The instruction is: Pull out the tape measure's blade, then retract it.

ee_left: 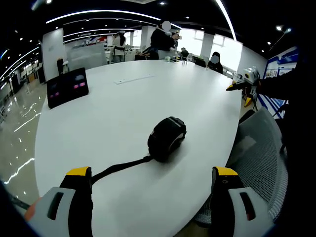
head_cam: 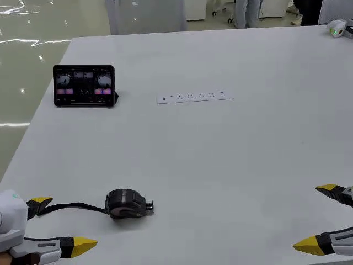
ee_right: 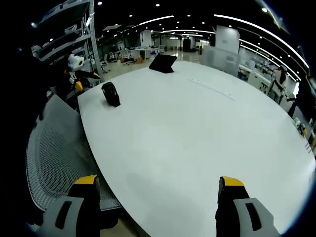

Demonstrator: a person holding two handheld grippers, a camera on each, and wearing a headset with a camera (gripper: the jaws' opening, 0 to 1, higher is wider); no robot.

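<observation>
Head view above — gripper views low, opposite sides — tape measure (head_cam: 127, 203) shared

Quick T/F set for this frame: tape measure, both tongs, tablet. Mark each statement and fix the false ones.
1. The tape measure lies on the table with its blade not pulled out. True.
2. The left tongs are shut on the strap. False: they are open and the strap is not clamped.
3. The right tongs are open and hold nothing. True.
4. The tablet lies flat with a dark screen. False: it stands propped up, screen lit.
</observation>
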